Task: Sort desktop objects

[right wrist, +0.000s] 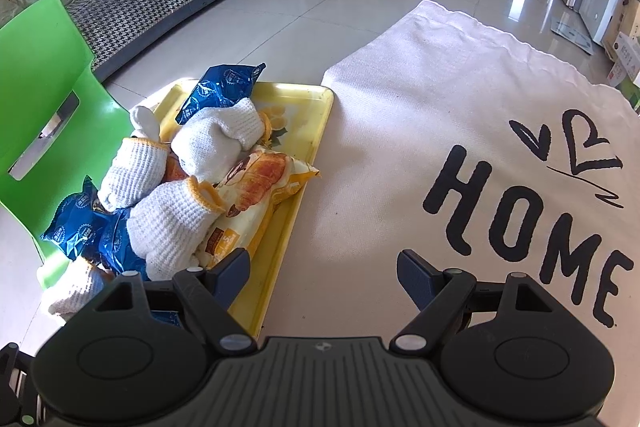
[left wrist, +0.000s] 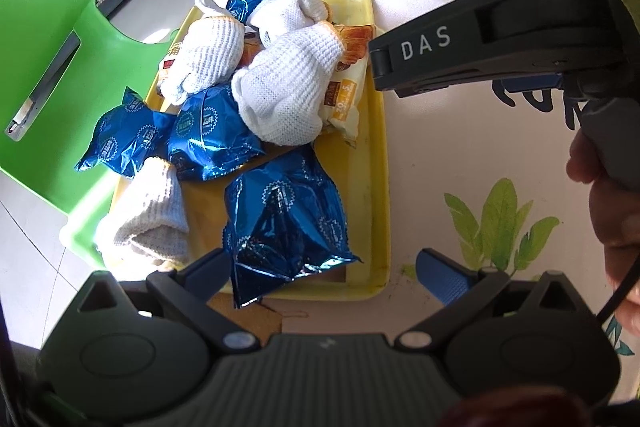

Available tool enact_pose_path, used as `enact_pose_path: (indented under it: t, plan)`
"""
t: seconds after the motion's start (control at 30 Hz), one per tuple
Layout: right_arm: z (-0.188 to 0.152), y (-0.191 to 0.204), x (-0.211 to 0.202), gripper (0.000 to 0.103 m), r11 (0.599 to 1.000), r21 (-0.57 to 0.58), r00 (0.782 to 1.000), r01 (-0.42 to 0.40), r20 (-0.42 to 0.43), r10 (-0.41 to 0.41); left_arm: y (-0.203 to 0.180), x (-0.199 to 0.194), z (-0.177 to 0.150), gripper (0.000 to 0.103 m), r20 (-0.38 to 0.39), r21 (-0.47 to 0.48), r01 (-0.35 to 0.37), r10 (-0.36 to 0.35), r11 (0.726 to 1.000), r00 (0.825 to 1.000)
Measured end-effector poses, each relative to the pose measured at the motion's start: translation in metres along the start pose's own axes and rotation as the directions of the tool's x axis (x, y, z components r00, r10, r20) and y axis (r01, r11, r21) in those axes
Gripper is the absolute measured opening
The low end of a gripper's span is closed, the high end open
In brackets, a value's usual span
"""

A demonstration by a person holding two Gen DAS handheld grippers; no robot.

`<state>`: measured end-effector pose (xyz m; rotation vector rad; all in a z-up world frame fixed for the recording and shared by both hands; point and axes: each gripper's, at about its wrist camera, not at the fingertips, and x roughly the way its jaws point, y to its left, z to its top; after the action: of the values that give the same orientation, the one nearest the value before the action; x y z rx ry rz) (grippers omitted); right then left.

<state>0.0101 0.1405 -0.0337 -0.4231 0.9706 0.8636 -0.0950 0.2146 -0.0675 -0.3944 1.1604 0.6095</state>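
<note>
A green chair [left wrist: 48, 39] stands far left. Beside it my yellow tray [left wrist: 376, 155] holds blue snack packets [left wrist: 284, 211], white knit gloves [left wrist: 280, 91] and a croissant pack [right wrist: 256, 195]. My left gripper [left wrist: 324, 275] hovers at its near edge, jaws apart, empty. Right of it, my right gripper [right wrist: 324, 275] gapes wide over the HOME cloth [right wrist: 460, 99].

You have four blue foil packets [left wrist: 208, 135] in the left wrist view: one at the top of the yellow tray [left wrist: 376, 163], two at mid-left, one large at lower centre. Four white knit gloves [left wrist: 284, 87] lie among them. You can see two croissant snack packs [left wrist: 348, 75], one mostly hidden. One tray, one white cloth [right wrist: 460, 99], one green chair [left wrist: 44, 39].
</note>
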Motion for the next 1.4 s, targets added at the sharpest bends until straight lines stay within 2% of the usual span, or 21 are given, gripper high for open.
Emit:
enact_pose_path:
  t: [1.4]
  plan:
    - [-0.0029,0.0048,0.0039,0.081,1.000,-0.017,1.000,-0.027,-0.013,0.026,-0.0041,0.0001,-0.0012,0.102,0.008,0.007,-0.011,0.011,1.000,1.000]
